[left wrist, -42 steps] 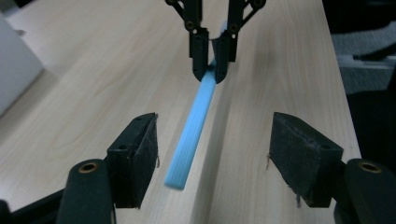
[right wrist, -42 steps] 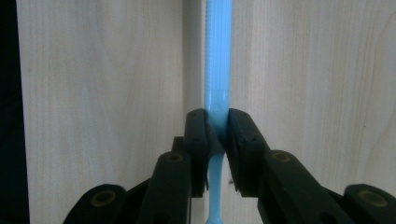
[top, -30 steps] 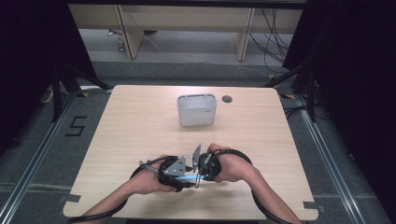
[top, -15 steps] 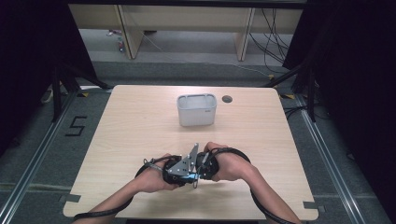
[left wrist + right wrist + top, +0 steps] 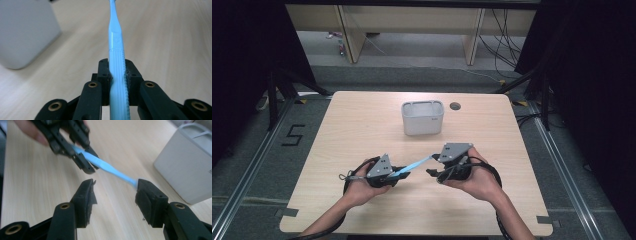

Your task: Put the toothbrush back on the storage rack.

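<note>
overhead forward-down, claw cameras close, sharing toothbrush (image 5: 412, 167)

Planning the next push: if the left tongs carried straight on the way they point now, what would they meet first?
Probably nothing at first: the left tongs, shut on the blue toothbrush, point along bare table. The white container sits off to the side; the brush tip leaves the frame, so depth is uncertain.

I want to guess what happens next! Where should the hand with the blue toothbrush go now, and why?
Probably toward the white cup. The left gripper is clamped on the blue toothbrush, while the right gripper has just been opening, its jaws apart with nothing pressed between them. So the left hand alone carries it, and the open-topped cup stands farther up the table.
</note>
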A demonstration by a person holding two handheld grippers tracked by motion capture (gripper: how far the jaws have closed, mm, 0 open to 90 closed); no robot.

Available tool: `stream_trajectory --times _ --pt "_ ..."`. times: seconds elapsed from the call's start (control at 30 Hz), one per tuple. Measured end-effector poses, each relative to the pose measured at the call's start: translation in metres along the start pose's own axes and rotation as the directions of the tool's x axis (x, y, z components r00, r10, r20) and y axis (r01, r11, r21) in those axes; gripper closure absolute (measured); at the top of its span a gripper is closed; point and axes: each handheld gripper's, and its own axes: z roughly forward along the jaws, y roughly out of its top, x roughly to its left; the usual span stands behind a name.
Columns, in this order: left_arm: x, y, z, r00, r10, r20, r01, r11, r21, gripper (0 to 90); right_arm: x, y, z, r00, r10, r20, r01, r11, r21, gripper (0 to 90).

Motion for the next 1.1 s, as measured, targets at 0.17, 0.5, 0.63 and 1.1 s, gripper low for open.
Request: stream_trajectory --times 0.17,0.5,0.63,1.1 --pt "0.0 -0.001 -0.005 0.991 -0.094 -0.096 0.081 0.9886 -0.127 77.8 0.006 -0.017 -0.001 0.9816 0.19 -0.017 -0.19 0.9605 -0.204 50.1" --pt "-0.006 0.005 0.001 0.9854 -0.128 -0.112 0.108 0.9786 -0.175 77.7 -0.002 -0.025 0.031 0.8916 0.442 -0.098 -0.45 0.8388 -0.307 50.7" --pt "-0.009 0.006 0.005 0.9872 -0.121 -0.104 0.102 0.9794 -0.174 77.6 -0.008 -0.02 0.039 0.8591 0.495 -0.131 -0.507 0.7906 -0.343 51.3" --pt "-0.014 0.012 0.013 0.9857 -0.125 -0.113 0.105 0.9796 -0.171 77.5 -0.016 -0.01 0.051 0.8165 0.542 -0.198 -0.574 0.7286 -0.373 73.6"
